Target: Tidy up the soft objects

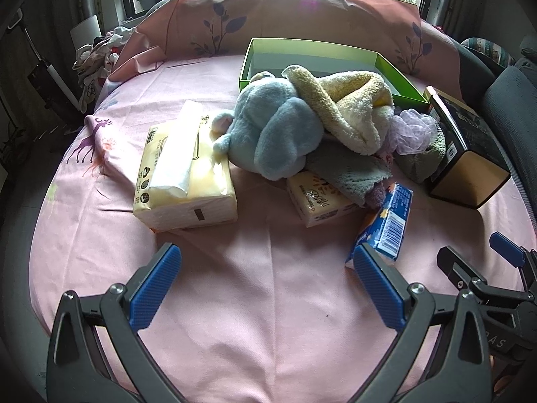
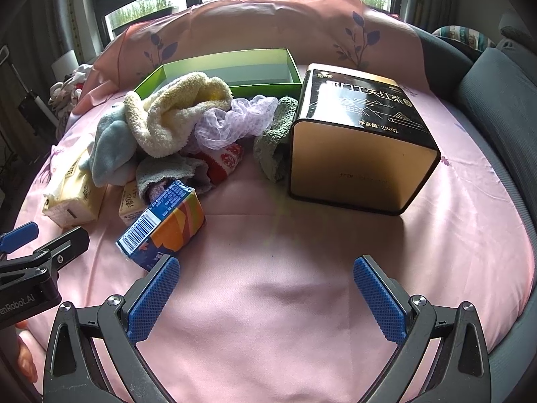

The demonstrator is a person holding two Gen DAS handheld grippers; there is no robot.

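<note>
Left hand-held gripper fills the bottom of its view: two black, wedge-shaped arms with triangular cut-outs, each tipped by a blue pad with a fine ribbed texture. Silver round screws sit at the pivots. Right hand-held gripper is the same build, its blue pads dotted in a diamond grid. Seen from the side, the body is black, with a small screw and white lettering, partly cut off, reading "enRobot.AI".
</note>
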